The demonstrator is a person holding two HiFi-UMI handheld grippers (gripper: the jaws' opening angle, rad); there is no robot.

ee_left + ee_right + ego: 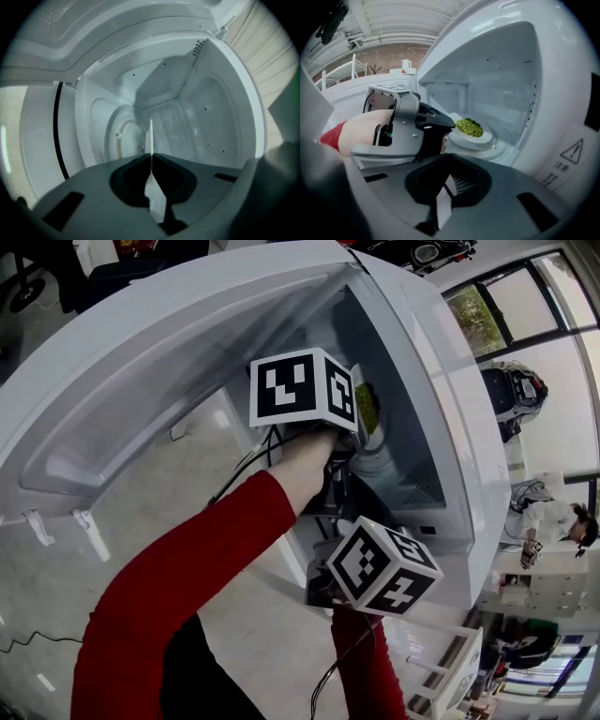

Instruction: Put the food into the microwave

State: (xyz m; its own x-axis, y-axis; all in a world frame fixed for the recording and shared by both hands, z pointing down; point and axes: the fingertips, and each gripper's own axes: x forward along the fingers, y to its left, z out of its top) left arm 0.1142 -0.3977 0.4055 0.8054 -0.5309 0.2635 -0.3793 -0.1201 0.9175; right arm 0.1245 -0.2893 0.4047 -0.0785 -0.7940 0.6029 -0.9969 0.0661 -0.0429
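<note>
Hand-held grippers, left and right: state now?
Left hand-held gripper: closed on the rim of the plate of green food, inside the microwave.
Right hand-held gripper: closed, nothing between its jaws.

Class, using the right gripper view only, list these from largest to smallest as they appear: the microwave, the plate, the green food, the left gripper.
1. microwave
2. left gripper, though it is nearer the camera, which enlarges it
3. plate
4. green food
</note>
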